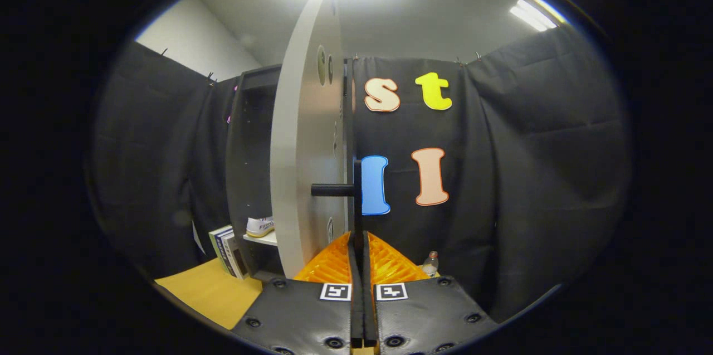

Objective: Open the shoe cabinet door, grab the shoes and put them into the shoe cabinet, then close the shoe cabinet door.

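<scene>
Shoe cabinet door [303, 137] edge-on, jaws closed, prob. gripping its handle [334, 190].

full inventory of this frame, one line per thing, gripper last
Cabinet door: 1, white, open, edge-on just ahead of the jaws.
Door handle: 1, black bar, on the door's edge above the jaws.
Cabinet: 1, dark, behind the door.
Shoe: 1, white, on a shelf inside the cabinet.
Books: a few, upright beside the cabinet's base.
Bottle: 1, clear, beyond the jaws.
Table: 1, yellow.
Gripper: 1, orange jaws closed together, apparently holding nothing.
</scene>
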`<state>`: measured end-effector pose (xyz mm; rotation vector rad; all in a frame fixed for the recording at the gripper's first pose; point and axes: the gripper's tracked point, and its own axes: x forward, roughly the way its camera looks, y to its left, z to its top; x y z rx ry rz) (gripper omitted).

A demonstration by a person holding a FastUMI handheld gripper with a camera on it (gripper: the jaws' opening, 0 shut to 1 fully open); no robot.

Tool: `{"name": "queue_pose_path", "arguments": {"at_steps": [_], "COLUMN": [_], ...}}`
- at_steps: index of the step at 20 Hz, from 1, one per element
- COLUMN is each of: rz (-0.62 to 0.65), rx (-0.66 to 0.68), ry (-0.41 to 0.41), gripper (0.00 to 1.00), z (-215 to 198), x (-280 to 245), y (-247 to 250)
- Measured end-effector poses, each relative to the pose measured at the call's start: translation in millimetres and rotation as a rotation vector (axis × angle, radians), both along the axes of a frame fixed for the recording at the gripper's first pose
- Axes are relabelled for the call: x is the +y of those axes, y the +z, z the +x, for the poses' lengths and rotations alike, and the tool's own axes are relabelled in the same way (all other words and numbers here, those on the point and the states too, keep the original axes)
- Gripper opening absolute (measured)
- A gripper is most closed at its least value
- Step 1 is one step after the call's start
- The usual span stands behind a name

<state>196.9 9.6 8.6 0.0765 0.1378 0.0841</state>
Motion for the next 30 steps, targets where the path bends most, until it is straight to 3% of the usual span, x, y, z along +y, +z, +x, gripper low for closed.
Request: {"name": "queue_pose_path", "arguments": {"at_steps": [3,5,6,12,16,20,26,30], "rz": [-0.009,-0.014,-0.019,0.026,0.048,0.004,-0.067,-0.079], "rx": [0.002,0.009,0.01,-0.028,-0.102,-0.137,-0.148,-0.082], "ry": [-0.015,-0.043,-0.052,-0.112,-0.144,-0.1,0.032,0.13], "gripper": [0.05,0.18,0.31,0.89,0.93,0.93,0.93,0.92], "z": [2.7,0.7,-1.6,-14.3,-20.5,-30.1,-38.6,-42.6], "x": [-8.3,-15.9,-17.9,-27.5,-28.6,-17.0,23.2,53.9], "y": [0.9,0.3,0.9,11.0,30.2,39.0,35.8,11.8]}}
